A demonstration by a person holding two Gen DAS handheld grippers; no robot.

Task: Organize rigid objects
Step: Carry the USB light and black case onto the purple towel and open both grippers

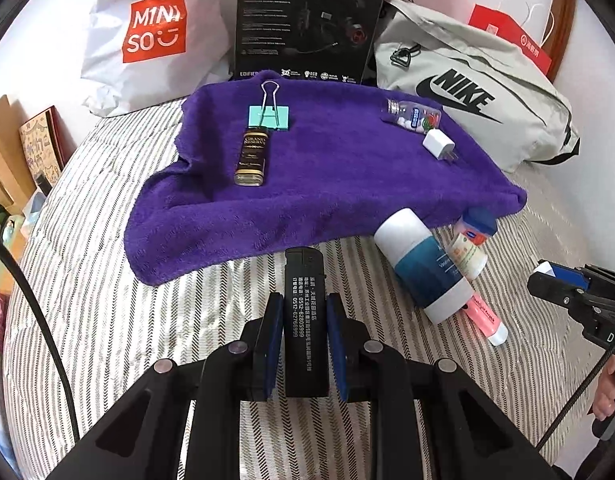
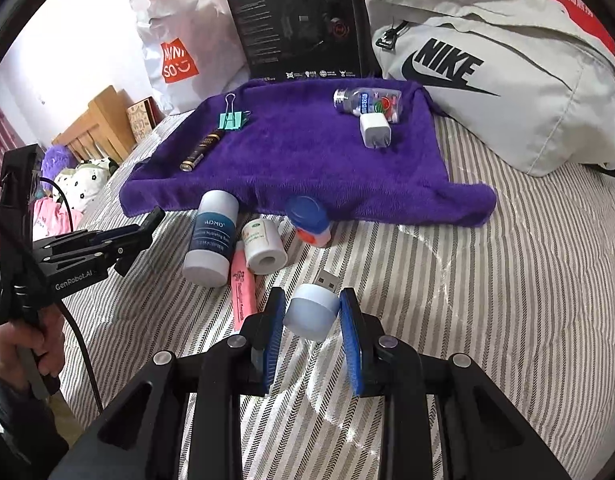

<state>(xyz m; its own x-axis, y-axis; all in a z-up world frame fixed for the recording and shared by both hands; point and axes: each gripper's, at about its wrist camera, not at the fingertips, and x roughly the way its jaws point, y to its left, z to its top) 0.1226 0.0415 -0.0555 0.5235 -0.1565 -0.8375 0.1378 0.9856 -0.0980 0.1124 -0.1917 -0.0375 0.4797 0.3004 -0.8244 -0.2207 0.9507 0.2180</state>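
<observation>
Both grippers are the same build: chunky matte black plastic linkages with round silver rivets at the pivots and blue ribbed pads on the fingers (image 2: 349, 344). The left gripper (image 2: 145, 232) has "GenRobot.AI" printed in white on its side, plus a black cable looping down. The right gripper (image 1: 541, 276) shows white letters "D S" on the body.

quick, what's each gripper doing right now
Left gripper: shut on the black lighter.
Right gripper: around the pale blue USB light; whether the pads are clamped on it cannot be told.
</observation>
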